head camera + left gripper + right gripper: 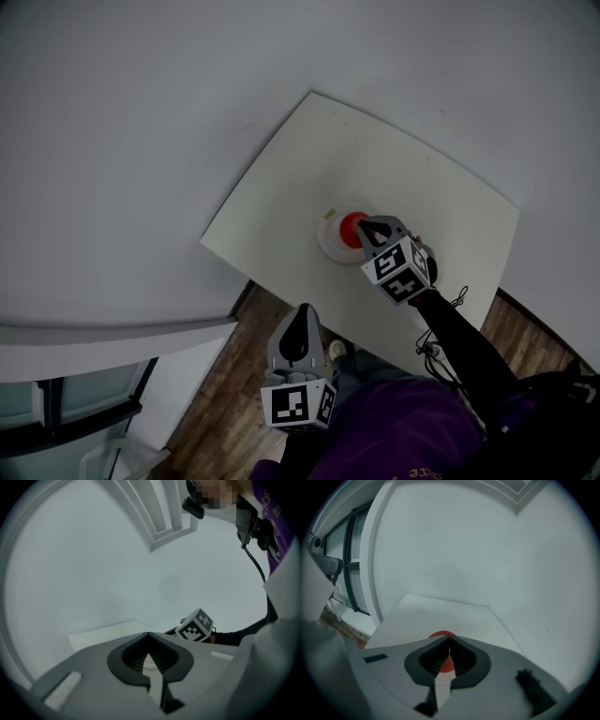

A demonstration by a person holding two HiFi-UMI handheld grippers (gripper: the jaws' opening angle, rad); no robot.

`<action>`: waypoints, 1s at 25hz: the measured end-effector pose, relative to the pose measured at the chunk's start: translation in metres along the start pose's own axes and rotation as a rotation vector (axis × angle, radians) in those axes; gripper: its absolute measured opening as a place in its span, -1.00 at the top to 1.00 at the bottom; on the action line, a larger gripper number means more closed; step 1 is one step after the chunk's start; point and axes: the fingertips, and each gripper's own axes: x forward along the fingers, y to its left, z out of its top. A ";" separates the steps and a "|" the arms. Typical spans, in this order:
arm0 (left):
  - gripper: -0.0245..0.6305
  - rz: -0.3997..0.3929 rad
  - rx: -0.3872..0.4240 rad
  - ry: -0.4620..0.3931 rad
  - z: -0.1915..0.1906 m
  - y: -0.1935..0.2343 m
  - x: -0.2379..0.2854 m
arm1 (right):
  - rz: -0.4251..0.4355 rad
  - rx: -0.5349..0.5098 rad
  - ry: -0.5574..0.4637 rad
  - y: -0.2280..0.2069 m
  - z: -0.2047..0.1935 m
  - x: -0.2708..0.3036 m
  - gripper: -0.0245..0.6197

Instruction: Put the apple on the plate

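Observation:
A red apple (352,227) sits on a small white plate (330,241) near the middle of the white table (281,202). My right gripper (365,223) hovers at the apple's right side, its jaws shut tip to tip with nothing between them. In the right gripper view the apple (440,634) peeks out just beyond the closed tips of the right gripper (449,638). My left gripper (303,310) hangs off the table's near edge over the floor, shut and empty. In the left gripper view, the left gripper (149,634) points toward the table, with the right gripper's marker cube (197,625) beyond.
The table stands against pale walls, with its near-left corner (203,241) toward a glass door (66,412). Wooden floor (225,394) lies below the near edge. A black cable (441,323) runs along the person's right sleeve.

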 end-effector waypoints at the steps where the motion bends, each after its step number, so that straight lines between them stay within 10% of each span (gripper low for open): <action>1: 0.91 0.001 -0.001 0.001 0.000 0.001 0.000 | 0.002 -0.003 0.001 0.001 0.001 0.001 0.88; 25: 0.91 0.020 -0.003 0.008 -0.001 0.011 0.002 | 0.056 -0.021 0.044 0.014 -0.009 0.028 0.88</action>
